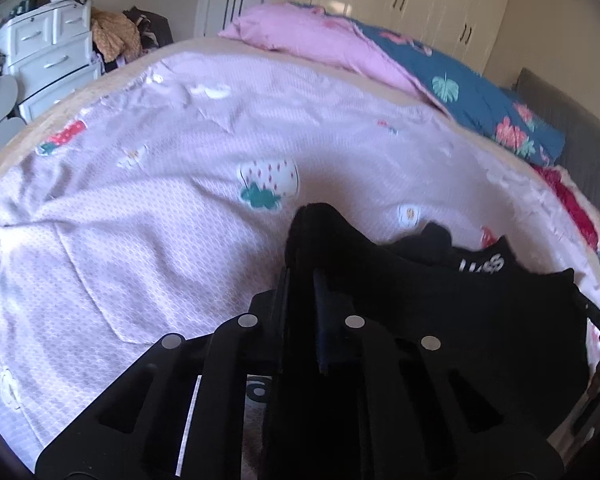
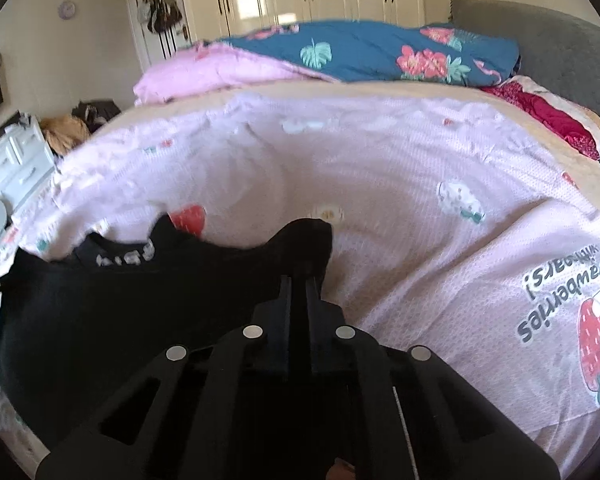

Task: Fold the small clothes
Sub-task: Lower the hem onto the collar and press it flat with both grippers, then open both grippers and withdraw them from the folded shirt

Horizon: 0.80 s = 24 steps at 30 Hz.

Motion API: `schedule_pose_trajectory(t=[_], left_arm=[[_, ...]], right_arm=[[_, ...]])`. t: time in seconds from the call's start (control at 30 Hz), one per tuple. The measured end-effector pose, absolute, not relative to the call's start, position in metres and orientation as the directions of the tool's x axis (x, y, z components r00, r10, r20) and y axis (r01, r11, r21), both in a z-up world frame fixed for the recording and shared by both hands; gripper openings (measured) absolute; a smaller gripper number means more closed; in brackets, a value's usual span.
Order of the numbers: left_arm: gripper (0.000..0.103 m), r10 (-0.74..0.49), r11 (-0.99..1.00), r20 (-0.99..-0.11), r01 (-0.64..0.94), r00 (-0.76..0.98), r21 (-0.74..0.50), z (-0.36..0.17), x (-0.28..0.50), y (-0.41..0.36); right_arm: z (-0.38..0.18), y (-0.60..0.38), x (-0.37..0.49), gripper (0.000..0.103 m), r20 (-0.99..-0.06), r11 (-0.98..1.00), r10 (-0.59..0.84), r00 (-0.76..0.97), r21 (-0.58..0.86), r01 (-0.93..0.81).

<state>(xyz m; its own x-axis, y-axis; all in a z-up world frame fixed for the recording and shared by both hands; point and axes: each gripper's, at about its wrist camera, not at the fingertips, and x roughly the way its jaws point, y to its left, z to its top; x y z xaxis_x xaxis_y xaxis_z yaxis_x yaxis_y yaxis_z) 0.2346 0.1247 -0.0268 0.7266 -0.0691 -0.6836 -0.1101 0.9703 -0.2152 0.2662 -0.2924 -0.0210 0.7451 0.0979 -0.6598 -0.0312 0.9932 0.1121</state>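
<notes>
A small black garment (image 1: pixel 460 300) with white lettering near its neck hangs stretched between both grippers above the pink bed sheet (image 1: pixel 160 200). My left gripper (image 1: pixel 306 264) is shut on the garment's left corner, and black cloth bunches over its fingertips. In the right wrist view the same black garment (image 2: pixel 120 300) spreads to the left, its lettering facing the camera. My right gripper (image 2: pixel 300 276) is shut on its right corner, with fabric wrapped over the tips. The lower part of the garment is hidden behind the gripper bodies.
The pink strawberry-print sheet (image 2: pixel 420 220) covers the bed. A folded pink and blue floral quilt (image 2: pixel 360 56) lies at the far side, with a red cloth (image 2: pixel 552 116) beside a grey headboard (image 2: pixel 540 36). White drawers (image 1: pixel 48 56) and a heap of clothes (image 1: pixel 116 36) stand beyond the bed's left edge.
</notes>
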Motion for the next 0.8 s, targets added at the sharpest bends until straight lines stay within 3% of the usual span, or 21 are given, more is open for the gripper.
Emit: schedule_pose_trajectory(t=[0.23,0.8], left_arm=[[0.004,-0.046,0.970,-0.648,-0.122,0.760,-0.212,-0.017,0.233,0.127],[0.007,0.010,0.984,-0.703,-0.131,0.711,-0.119,-0.037,0.242,0.116]], right_arm=[[0.001,-0.295,0.262,0.005,-0.569,0.990,0.110,0.815,0.140,-0.035],[-0.027,-0.292,0.276,0.006,-0.658,0.997,0.020,0.753,0.069,0.034]])
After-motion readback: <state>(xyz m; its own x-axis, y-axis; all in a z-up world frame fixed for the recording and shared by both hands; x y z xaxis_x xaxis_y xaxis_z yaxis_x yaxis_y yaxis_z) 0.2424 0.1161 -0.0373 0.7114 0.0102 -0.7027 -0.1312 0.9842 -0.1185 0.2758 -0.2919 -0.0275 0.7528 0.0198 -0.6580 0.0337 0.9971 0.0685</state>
